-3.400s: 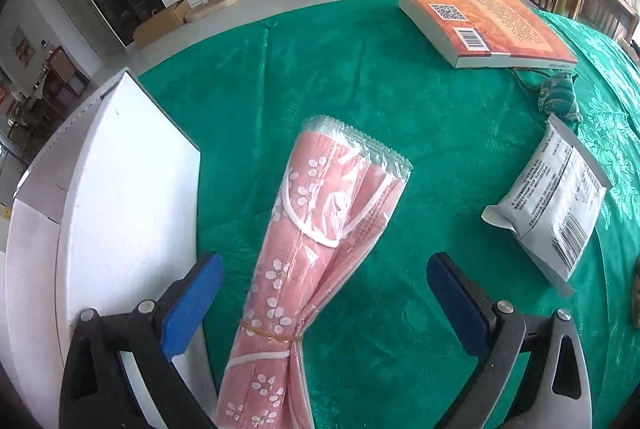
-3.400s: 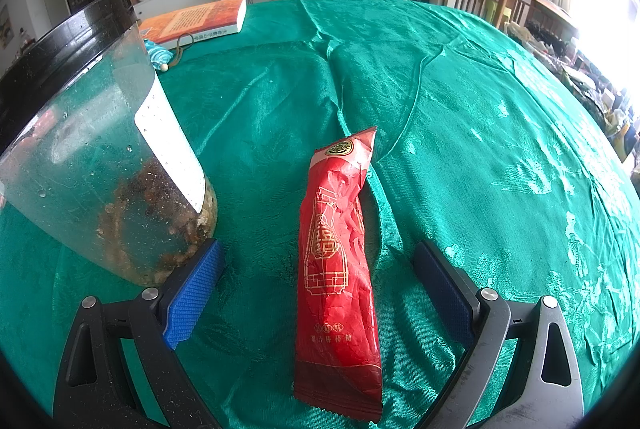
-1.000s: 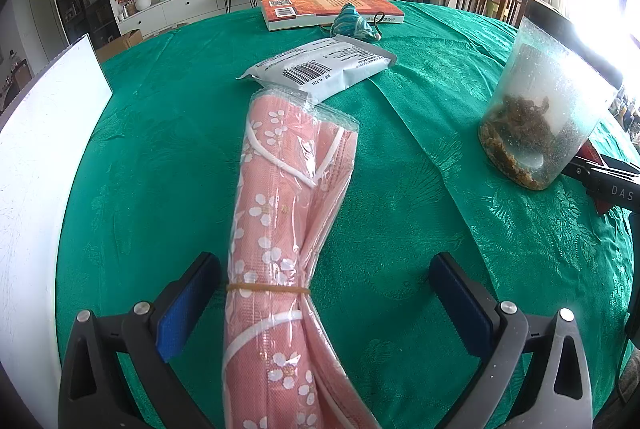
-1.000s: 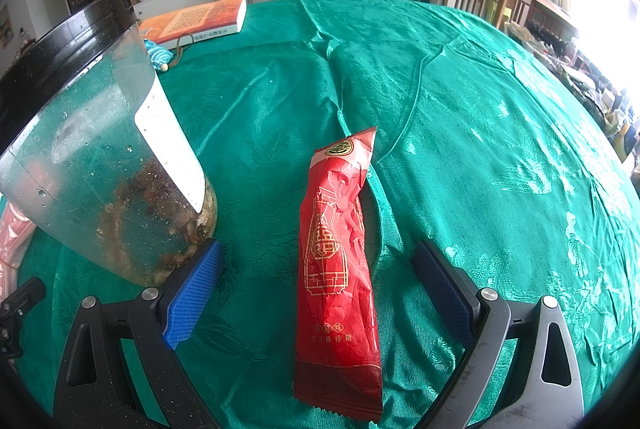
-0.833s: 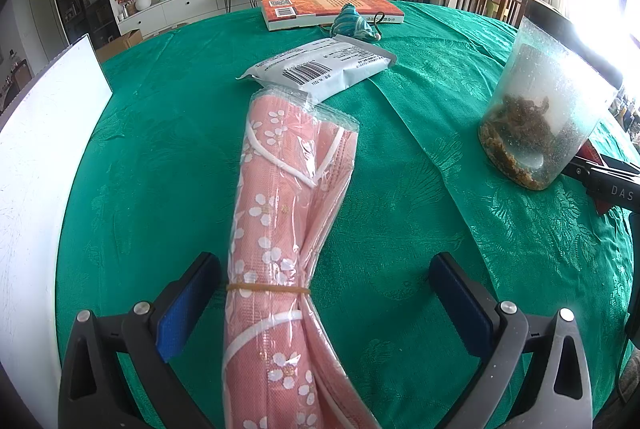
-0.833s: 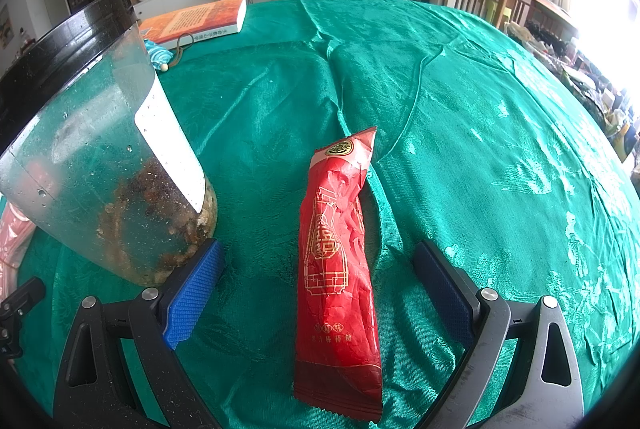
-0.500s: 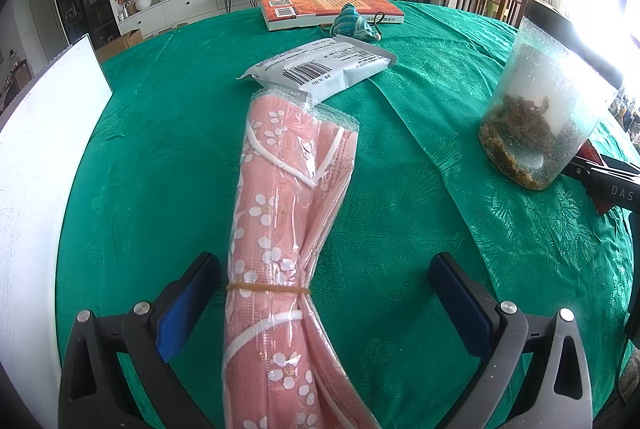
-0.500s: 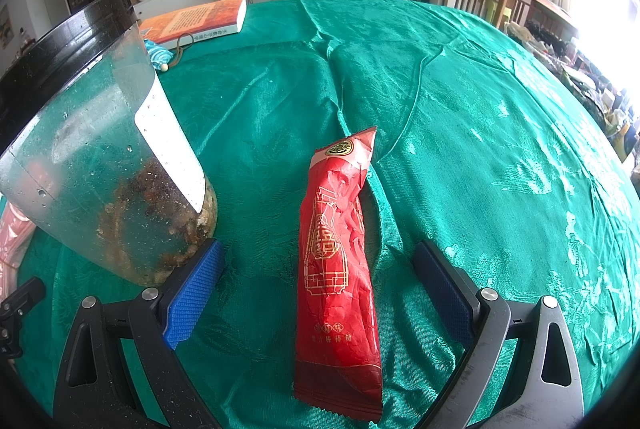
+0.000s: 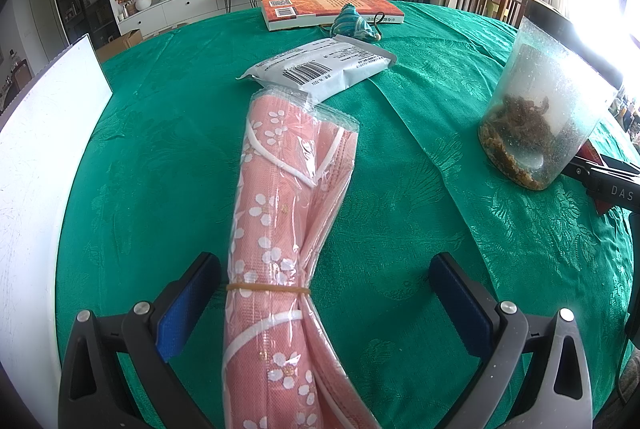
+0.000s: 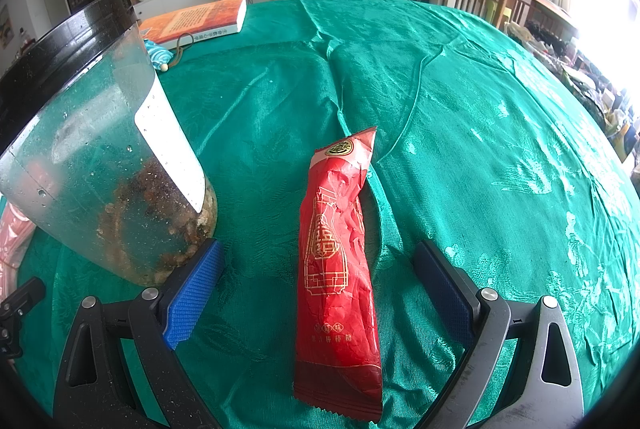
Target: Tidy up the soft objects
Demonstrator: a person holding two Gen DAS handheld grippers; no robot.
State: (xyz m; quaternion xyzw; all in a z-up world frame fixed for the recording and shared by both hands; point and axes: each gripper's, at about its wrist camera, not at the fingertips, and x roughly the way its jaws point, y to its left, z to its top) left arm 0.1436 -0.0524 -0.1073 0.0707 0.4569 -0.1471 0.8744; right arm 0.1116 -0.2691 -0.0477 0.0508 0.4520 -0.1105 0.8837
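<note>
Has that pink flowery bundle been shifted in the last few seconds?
Yes. The pink flowery bundle earlier lay apart from the white barcode packet; now its far end touches that packet.

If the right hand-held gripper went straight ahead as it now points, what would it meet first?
Probably the long red foil snack packet lying lengthwise on the green tablecloth between the open fingers of the right hand-held gripper. Its height above the packet is unclear.

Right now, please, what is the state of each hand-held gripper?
Left hand-held gripper: open, its fingers on either side of the pink mask pack, holding nothing.
Right hand-held gripper: open, its fingers on either side of the red snack packet, holding nothing.
</note>
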